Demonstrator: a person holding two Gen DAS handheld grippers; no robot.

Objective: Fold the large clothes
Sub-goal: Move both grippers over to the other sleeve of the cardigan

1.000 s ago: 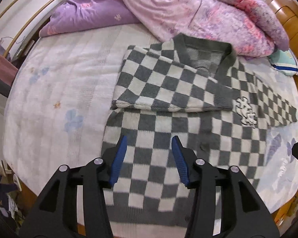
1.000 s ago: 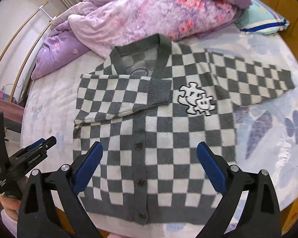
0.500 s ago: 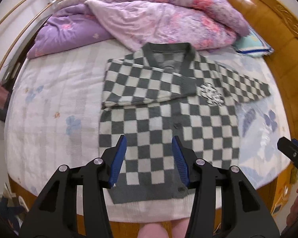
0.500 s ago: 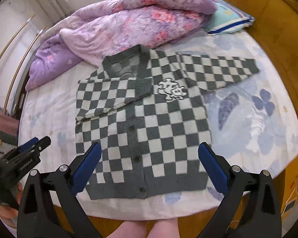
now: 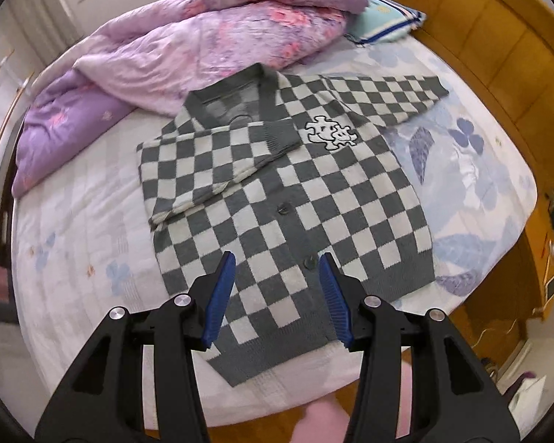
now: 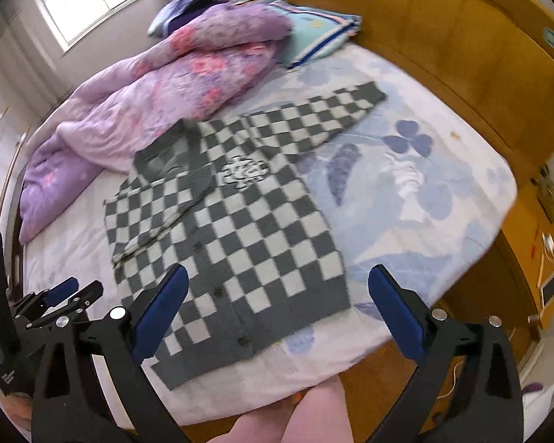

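A grey-and-white checkered cardigan (image 5: 295, 199) lies flat on the bed, buttons up. Its left sleeve (image 5: 210, 158) is folded across the chest; its right sleeve (image 5: 384, 92) stretches out toward the headboard. It also shows in the right wrist view (image 6: 240, 229). My left gripper (image 5: 277, 295) is open and empty, hovering above the hem. My right gripper (image 6: 277, 310) is open wide and empty, above the hem near the bed's front edge. The left gripper shows in the right wrist view (image 6: 55, 299) at the far left.
A purple and pink quilt (image 5: 210, 44) is heaped at the back of the bed. A teal pillow (image 5: 384, 22) lies by the wooden headboard (image 5: 498, 55). The white floral sheet (image 5: 74, 240) surrounds the cardigan. A person's leg (image 6: 314, 417) shows below the bed edge.
Both grippers have pulled back and swung to the right, so the cardigan sits further away and turned in view. Both stay open and empty.
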